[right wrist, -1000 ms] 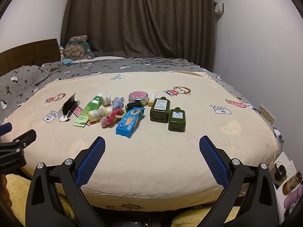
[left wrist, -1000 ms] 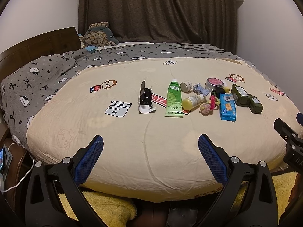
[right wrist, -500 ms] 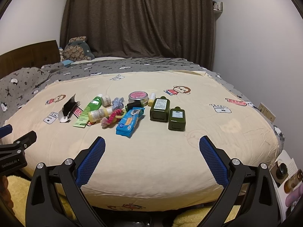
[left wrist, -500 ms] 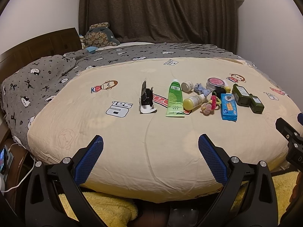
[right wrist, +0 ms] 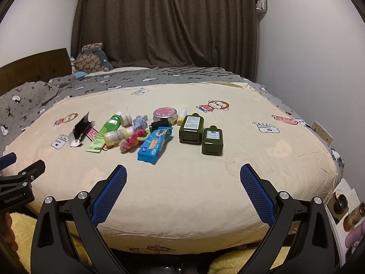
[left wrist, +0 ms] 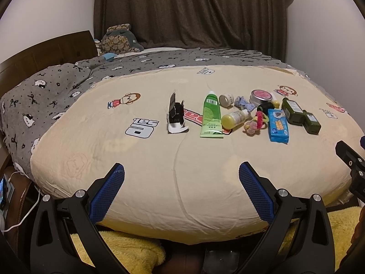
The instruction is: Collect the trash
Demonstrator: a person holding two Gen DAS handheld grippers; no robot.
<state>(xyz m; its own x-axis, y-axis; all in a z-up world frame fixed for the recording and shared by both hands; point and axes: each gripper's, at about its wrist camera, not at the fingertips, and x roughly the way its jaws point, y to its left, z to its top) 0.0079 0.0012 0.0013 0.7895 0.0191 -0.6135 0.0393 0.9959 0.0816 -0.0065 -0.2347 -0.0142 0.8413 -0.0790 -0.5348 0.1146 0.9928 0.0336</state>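
Near the foot of the bed [left wrist: 159, 194], both claws, left claw [left wrist: 181, 190] and right claw [right wrist: 182, 191], gape wide and empty, and tightly clustered clutter beyond risks a grab of the wrong item.

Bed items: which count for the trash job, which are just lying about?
Likely trash, a judgement:
torn black wrapper
green tube
blue packet

Likely just lying about:
two dark green bottles
pink-lidded tin
yellow bottle
plush toy

Both grippers open, holding nothing.
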